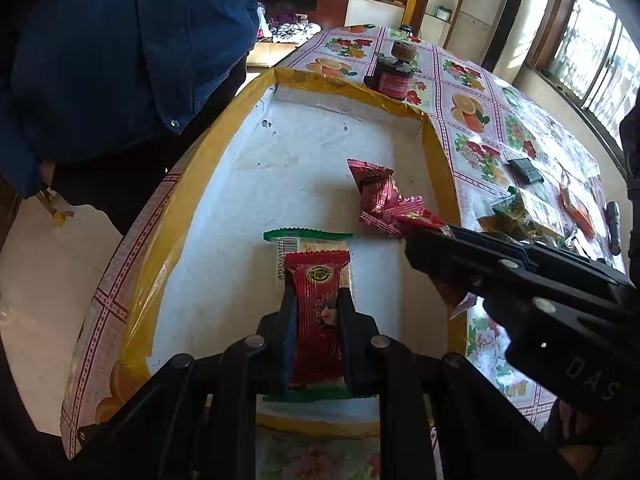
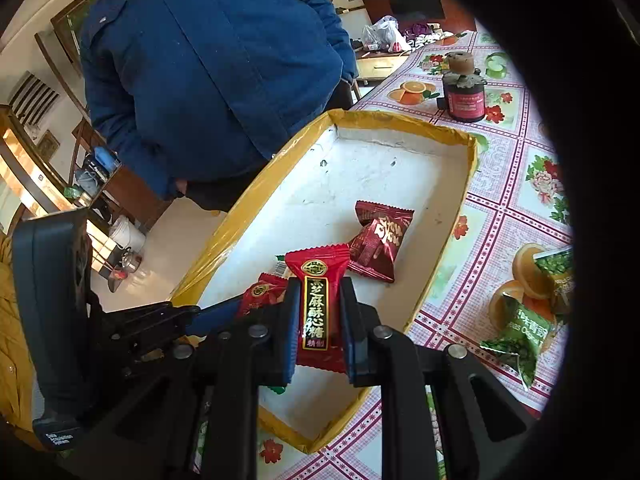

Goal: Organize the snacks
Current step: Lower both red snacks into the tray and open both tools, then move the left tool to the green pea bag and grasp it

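A shallow white box with a yellow taped rim (image 1: 224, 132) (image 2: 400, 120) lies on the flowered table. My left gripper (image 1: 316, 300) is shut on a red candy packet (image 1: 318, 320), held low over a green-edged cracker packet (image 1: 308, 242) on the box floor. My right gripper (image 2: 320, 292) is shut on a red sesame candy packet (image 2: 316, 300) over the box's near end; it shows in the left wrist view (image 1: 424, 226) reaching in from the right. Dark red packets (image 1: 378, 192) (image 2: 378, 240) lie in the box.
A dark jar with a cork lid (image 1: 396, 72) (image 2: 464, 92) stands beyond the box. Green snack packets (image 2: 520, 336) (image 1: 528, 212) lie on the tablecloth to the right. A person in a blue jacket (image 2: 220, 60) stands at the table's left side.
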A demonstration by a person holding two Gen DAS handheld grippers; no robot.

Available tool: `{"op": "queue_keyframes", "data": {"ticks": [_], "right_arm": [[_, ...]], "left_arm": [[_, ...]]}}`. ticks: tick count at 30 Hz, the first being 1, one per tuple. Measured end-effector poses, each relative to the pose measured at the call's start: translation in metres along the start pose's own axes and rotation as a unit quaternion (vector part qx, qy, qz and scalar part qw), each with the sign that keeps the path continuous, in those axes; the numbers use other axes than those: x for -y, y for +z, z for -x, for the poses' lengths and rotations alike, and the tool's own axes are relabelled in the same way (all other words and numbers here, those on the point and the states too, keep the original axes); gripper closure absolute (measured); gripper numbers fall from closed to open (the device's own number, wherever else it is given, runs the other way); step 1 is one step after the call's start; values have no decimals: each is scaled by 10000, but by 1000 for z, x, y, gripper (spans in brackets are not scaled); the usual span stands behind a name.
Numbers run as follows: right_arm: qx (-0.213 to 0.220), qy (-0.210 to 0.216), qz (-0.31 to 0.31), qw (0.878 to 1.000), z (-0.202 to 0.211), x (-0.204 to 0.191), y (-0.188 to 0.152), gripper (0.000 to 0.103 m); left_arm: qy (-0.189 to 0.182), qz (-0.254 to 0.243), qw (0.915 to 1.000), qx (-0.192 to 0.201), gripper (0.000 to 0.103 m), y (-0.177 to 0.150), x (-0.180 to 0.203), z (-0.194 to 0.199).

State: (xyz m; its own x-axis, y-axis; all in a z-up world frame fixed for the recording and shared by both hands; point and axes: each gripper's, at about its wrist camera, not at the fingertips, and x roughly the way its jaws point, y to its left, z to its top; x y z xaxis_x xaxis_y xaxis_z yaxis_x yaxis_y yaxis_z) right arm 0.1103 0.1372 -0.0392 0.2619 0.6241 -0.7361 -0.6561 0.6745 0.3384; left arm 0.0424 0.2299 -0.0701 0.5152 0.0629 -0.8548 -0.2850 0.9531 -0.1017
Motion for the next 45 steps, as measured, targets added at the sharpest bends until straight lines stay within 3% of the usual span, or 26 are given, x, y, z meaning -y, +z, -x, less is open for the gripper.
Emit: {"op": "queue_keyframes", "data": {"ticks": [11,14,16,18,20,27,33,45], "right_arm": [[-317,32,-7,9995,-29,7,-3,80],[-295,82,-89,9995,-27,11,-5,78],[-263,120,-149,9995,-24,14,-5,69],[-194,166,-168,9995,-17,15,-6,59],[-101,186,-163,9996,-9,14,-6,58],[344,82,-340,9988,41,26,-19,58],[709,-249,-813,9939,98,65,-49,58],[1164,-1117,-1807,9702,199,159,-129,51]], "left_arm": [[93,-90,9999,-19,83,2,3,-5],[81,-43,10000,-28,72,2,2,-4],[89,-41,10000,-14,57,2,1,-2],[106,-44,9999,29,55,2,2,2],[121,-50,9999,77,55,2,2,7],[-7,-174,9995,250,55,1,21,26],[-257,-533,9977,332,55,-3,61,37],[-608,-1169,9910,215,55,-15,140,37]]}}
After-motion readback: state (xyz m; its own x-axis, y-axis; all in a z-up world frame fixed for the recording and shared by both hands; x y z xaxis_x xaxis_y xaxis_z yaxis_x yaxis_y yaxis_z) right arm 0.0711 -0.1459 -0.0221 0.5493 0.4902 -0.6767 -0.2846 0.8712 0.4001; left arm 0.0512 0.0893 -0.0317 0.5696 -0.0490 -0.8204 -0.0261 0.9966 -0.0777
